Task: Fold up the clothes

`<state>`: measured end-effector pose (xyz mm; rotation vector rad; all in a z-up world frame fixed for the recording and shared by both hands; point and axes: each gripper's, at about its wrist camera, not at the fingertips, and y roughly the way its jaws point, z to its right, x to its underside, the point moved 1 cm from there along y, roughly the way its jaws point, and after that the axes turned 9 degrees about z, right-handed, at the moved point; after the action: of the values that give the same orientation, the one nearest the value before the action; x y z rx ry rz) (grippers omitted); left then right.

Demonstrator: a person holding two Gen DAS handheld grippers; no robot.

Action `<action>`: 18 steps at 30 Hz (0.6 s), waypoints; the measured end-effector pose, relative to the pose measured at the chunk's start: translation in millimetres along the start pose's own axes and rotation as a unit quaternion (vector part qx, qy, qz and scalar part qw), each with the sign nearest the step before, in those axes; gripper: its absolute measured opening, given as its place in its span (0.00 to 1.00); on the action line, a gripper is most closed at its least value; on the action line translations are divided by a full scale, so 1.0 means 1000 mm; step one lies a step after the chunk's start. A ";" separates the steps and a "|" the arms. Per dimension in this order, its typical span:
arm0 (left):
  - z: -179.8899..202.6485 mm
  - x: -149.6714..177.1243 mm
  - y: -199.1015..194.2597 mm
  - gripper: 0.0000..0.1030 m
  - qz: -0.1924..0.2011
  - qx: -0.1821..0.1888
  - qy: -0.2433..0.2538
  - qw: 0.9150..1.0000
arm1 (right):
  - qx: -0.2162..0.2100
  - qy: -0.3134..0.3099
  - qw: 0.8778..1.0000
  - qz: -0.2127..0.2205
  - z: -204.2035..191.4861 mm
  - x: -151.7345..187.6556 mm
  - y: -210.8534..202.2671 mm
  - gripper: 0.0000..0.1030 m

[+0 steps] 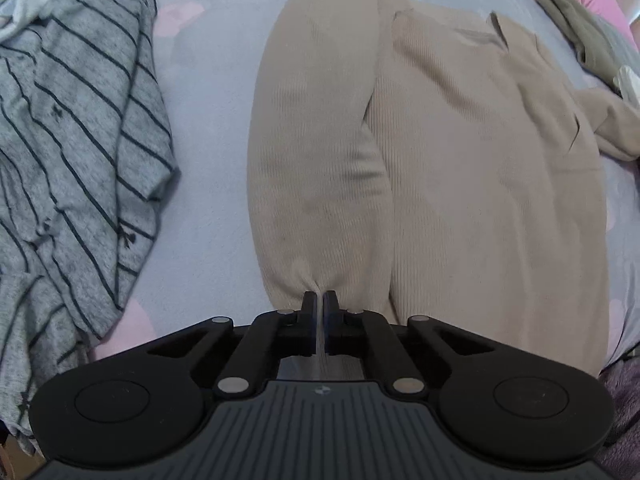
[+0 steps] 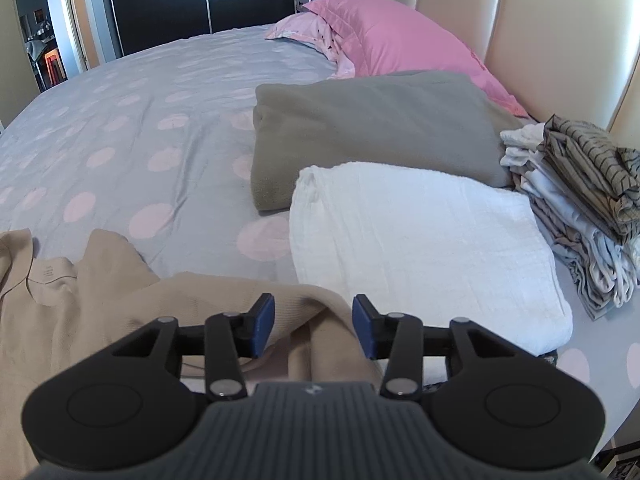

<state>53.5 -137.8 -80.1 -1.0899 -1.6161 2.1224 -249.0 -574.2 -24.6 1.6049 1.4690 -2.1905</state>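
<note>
- my left gripper (image 1: 319,300) is pressed together, pinching an edge of the beige sweater (image 1: 480,168); a thin ridge of fabric runs back between the pads.
- from that pinch a folded beige panel runs straight away from me, its long axis in line with my fingers, lying along the left side of the sweater's body on the bedspread (image 1: 208,128).
- my right gripper (image 2: 314,326) is spread, holding nothing, with a beige sleeve just below and between its pads.
- the right one is nearer that sleeve; the white towel (image 2: 420,232) lies just beyond it.
- a grey striped garment (image 1: 72,140) lies well to my left.
</note>
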 end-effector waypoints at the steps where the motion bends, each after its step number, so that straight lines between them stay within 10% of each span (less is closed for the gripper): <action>1: -0.002 -0.002 -0.007 0.01 0.012 0.003 -0.005 1.000 | 0.000 -0.001 1.000 0.001 -0.001 0.000 -0.001 0.45; 13: -0.079 -0.078 -0.110 0.01 0.166 -0.049 -0.101 0.980 | 0.001 0.024 1.000 -0.016 -0.001 -0.001 0.005 0.46; 18: -0.132 -0.099 -0.117 0.01 0.159 -0.110 -0.139 0.971 | -0.002 0.017 1.000 -0.015 -0.008 -0.001 0.006 0.48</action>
<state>186.1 -62.5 53.1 -1.2356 -1.9563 2.4362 -239.8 -572.4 -27.4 1.6376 1.5144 -2.1847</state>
